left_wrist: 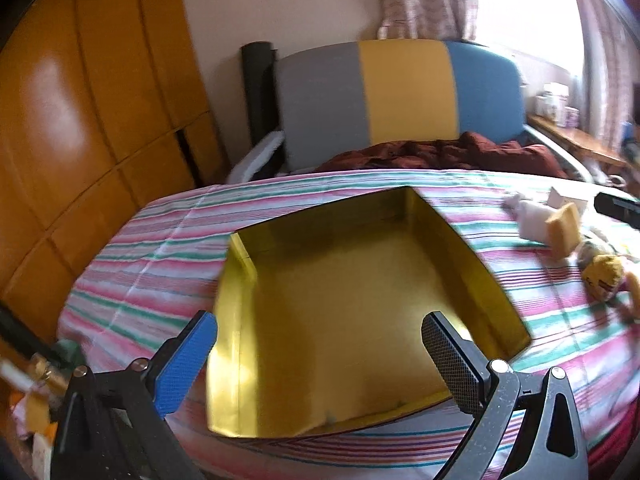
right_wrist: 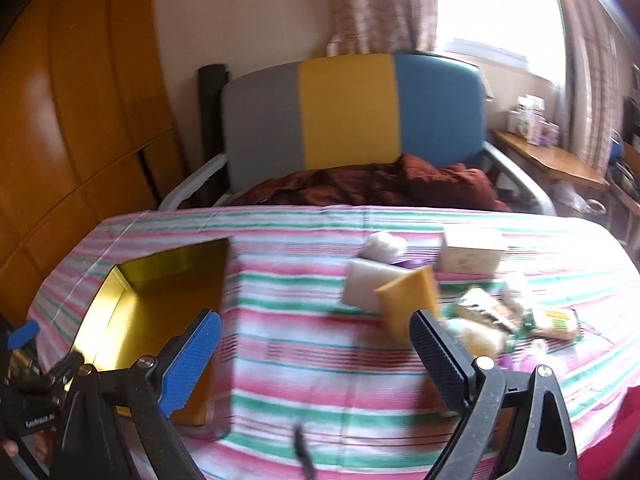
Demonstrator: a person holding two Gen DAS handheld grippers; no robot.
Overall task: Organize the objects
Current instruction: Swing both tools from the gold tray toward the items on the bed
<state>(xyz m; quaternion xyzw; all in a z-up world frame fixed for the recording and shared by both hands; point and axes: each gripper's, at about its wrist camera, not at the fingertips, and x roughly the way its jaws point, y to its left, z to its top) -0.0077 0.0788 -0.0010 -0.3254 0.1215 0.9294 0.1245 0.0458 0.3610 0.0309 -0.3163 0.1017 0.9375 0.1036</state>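
Judging from how things lie, the sorting has hardly begun: the gold box [left_wrist: 340,300] sits on the striped bedsheet [left_wrist: 160,248] with nothing inside that either view shows, and the loose objects are all outside it.

One box, open-topped, with shiny gold walls and floor, lies on the left part of the bed. To its right, well apart from it, is the cluster to be tidied: one yellow sponge block [right_wrist: 408,300] tilted on edge, one pale soap-like block [right_wrist: 368,288] just behind and touching it, one white soft lump [right_wrist: 384,246] farther off, and one cream rectangular carton [right_wrist: 472,254] at the far right. Nearer and to the right is a blurred heap of small packets [right_wrist: 500,316]; I cannot count these, as motion blur smears them.

Both tools are empty. The left tool [left_wrist: 320,352] hangs over the near edge of the box with its two fingers wide apart. The right tool [right_wrist: 316,360] is likewise spread, above bare sheet between box and cluster, its dark finger [right_wrist: 438,360] close to the sponge.

Next, as I read it, the right tool should reach for the sponge block, the nearest piece, close on it and carry it left into the box.

Beyond the bed stand a striped headboard [right_wrist: 348,112] and a crumpled maroon blanket [right_wrist: 380,188].
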